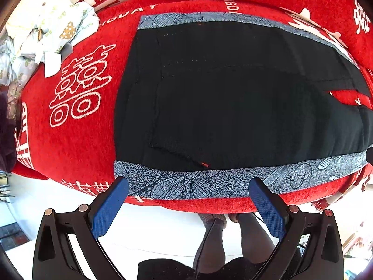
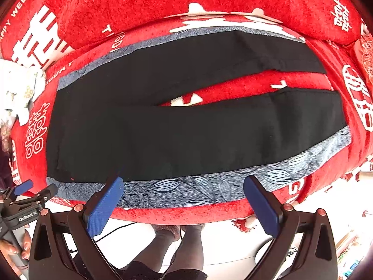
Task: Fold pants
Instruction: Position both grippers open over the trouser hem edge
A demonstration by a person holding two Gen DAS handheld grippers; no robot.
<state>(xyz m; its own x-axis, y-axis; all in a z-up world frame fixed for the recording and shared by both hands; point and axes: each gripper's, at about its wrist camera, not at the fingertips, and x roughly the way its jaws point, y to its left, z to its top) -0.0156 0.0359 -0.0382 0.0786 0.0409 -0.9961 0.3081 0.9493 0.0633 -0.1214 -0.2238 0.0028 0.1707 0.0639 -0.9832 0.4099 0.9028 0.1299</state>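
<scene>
A plush red sofa (image 2: 163, 7) with white printed characters fills both views. On its seat the black pants (image 2: 163, 140) lie flat, 2 legs running toward 3 o'clock with a narrow gap, a grey leaf-print stripe (image 2: 186, 189) along each outer seam. A crumpled floral cloth (image 1: 46, 28) sits at 10 o'clock. The left tool (image 1: 188, 196) and right tool (image 2: 184, 193), with ribbed blue pads, gape wide and empty by the near stripe.

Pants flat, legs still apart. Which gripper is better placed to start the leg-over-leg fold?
Right, probably. The right gripper, open, faces the near leg's patterned side stripe mid-length; the left gripper, also open, sits at the waist end of the pants. Both will likely be needed.
</scene>
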